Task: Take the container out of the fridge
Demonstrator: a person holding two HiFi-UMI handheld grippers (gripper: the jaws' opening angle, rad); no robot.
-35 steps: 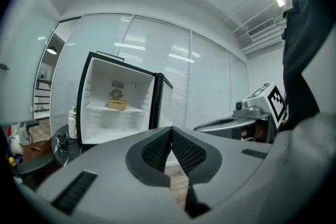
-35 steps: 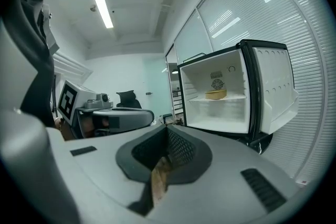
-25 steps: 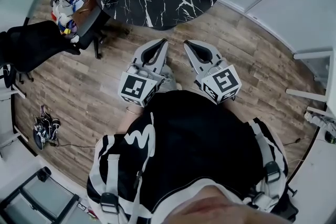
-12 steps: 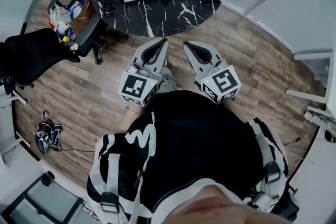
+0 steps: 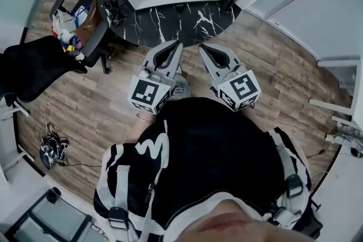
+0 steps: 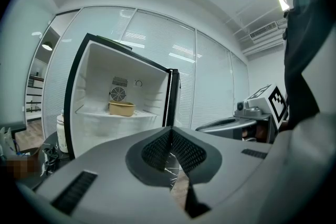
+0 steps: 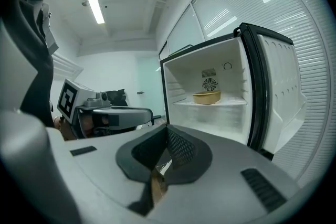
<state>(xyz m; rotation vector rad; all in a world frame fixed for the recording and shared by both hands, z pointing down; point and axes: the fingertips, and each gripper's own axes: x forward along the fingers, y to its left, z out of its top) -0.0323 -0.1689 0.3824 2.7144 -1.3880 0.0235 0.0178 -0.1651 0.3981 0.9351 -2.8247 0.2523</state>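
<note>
Left gripper view shows the tan container (image 6: 121, 108) on the shelf (image 6: 147, 113) in the open fridge (image 6: 97, 76), far ahead of our fingers (image 6: 156, 153), and since the left gripper (image 6: 170, 131) and right gripper (image 7: 167, 129) are both closed tight with nothing in them, we should step closer, open them wide, then reach in slowly.

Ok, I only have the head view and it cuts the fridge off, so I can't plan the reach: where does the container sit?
Observer: The tan container sits alone on the white shelf inside the fridge, about midway across.
Operator: Door in the way?
Observer: No, the door stands wide open.
Operator: Tongs free?
Observer: The left tongs and right tongs are both shut, nothing between them.
</note>
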